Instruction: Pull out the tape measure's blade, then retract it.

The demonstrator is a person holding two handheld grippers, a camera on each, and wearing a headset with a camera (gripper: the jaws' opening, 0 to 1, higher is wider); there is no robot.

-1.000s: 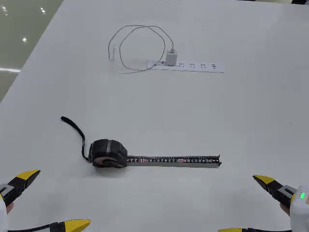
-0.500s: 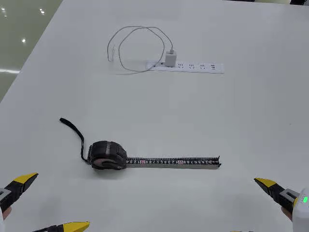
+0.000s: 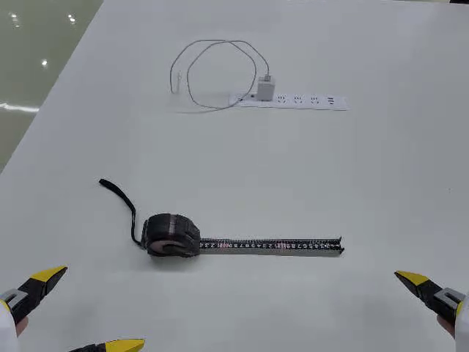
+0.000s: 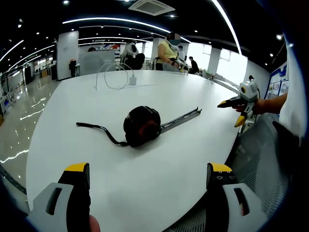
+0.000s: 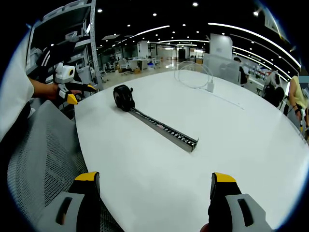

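Black tape measure [image 3: 170, 235], dark numbered blade [image 3: 271, 245], white table [image 3: 293, 169], yellow-tipped left tool [image 4: 148, 169], right tool [image 5: 155, 177]

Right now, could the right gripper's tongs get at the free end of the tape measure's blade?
Probably yes. The right gripper has its tongs open and pointed toward the blade's free end, with bare table between them and nothing lying in the way.
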